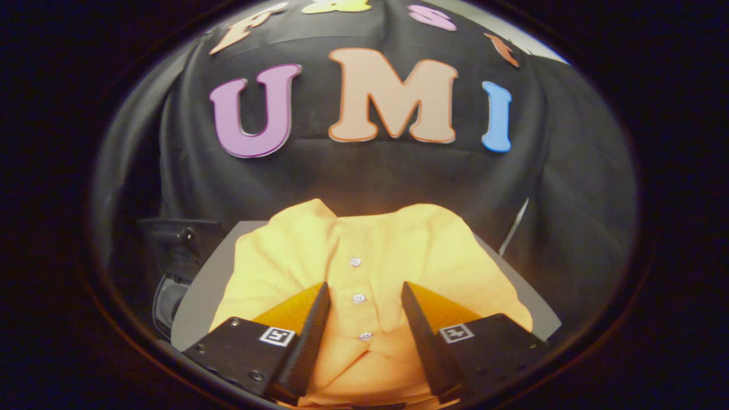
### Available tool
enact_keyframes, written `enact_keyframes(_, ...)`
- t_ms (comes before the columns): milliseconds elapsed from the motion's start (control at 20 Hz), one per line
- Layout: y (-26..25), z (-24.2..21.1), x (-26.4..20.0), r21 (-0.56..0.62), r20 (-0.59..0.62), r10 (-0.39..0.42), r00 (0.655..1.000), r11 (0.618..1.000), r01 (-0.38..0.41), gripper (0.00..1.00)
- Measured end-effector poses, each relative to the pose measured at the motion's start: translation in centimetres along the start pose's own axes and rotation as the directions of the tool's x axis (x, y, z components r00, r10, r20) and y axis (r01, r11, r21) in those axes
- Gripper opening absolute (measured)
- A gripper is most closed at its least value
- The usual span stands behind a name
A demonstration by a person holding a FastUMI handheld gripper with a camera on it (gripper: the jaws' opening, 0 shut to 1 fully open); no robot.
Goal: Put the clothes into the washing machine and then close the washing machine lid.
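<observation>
A yellow buttoned shirt [376,267] lies spread on a grey table top [199,296], its collar nearest me and its button strip running straight ahead. My gripper [364,293] hangs low over the shirt with both black fingers apart, one on each side of the button strip. The cloth lies flat between the fingers and neither pad presses on it. To the left of the table stands a dark machine [171,267] with a round opening low on its front.
Black cloth forms the booth's wall behind and on both sides of the table. The table's right edge [529,296] runs diagonally past the right finger. A thin pale strip [515,228] hangs beyond the table at the right.
</observation>
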State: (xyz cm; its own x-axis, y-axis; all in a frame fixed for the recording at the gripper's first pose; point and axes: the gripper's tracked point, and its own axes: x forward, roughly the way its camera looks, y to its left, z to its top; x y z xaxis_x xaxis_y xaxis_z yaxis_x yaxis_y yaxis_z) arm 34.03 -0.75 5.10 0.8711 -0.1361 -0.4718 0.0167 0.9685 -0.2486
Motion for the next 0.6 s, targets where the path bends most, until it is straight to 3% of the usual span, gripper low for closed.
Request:
enact_keyframes(150,-0.1,-0.2,-1.0,0.154,0.000,-0.010,1.000,0.988,0.010,0.32)
enact_keyframes(250,0.0,0.2,-1.8,0.210,0.020,-0.004,1.000,0.978,-0.001,0.20)
enact_keyframes(350,0.2,0.2,-2.8,0.177,0.049,-0.005,0.999,0.984,-0.004,0.08)
enact_keyframes(600,0.9,3.7,-7.4,0.185,0.194,-0.012,0.981,0.982,-0.025,0.06)
